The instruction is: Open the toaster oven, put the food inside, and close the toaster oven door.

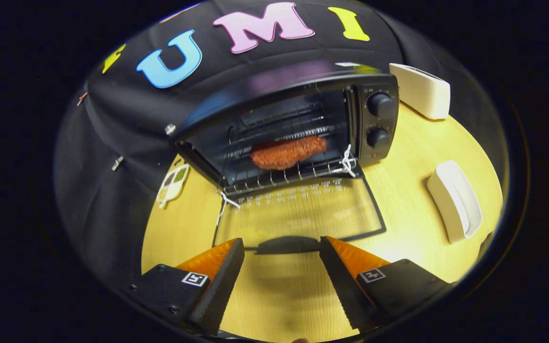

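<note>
One step remains: closing the door. Food rests on the rack; gripper (fingers wide, empty) flanks the handle, which needs lifting.

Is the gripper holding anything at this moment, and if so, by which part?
Nothing is held. The gripper is open, its fingers standing on either side of the handle of the lowered oven door without pressing on it. The food lies on the rack inside.
</note>
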The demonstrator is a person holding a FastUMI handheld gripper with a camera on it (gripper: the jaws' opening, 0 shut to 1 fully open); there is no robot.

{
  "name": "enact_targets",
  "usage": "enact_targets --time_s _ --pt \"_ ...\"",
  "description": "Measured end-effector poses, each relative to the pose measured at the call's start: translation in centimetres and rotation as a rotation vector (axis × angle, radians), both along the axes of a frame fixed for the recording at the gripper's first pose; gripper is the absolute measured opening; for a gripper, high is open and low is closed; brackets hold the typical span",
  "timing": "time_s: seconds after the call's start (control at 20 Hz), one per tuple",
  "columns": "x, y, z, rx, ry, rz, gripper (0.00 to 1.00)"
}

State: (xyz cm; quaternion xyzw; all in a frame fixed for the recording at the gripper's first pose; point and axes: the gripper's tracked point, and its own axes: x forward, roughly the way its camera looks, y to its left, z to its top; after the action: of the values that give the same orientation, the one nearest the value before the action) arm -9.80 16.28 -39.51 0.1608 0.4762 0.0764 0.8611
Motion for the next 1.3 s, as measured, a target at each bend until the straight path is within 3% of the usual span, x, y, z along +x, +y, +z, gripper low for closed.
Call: enact_targets --time_s 0.3,0.7,1.3 --pt "-2.3 0.4 -5.5 -0.138 0.122 0.068 0.98" --pt "-0.4 0.5 -6.7 -0.250 0.124 0.043 0.97" --pt "0.4 0.1 2.8 -0.166 -0.093 0.005 0.97"
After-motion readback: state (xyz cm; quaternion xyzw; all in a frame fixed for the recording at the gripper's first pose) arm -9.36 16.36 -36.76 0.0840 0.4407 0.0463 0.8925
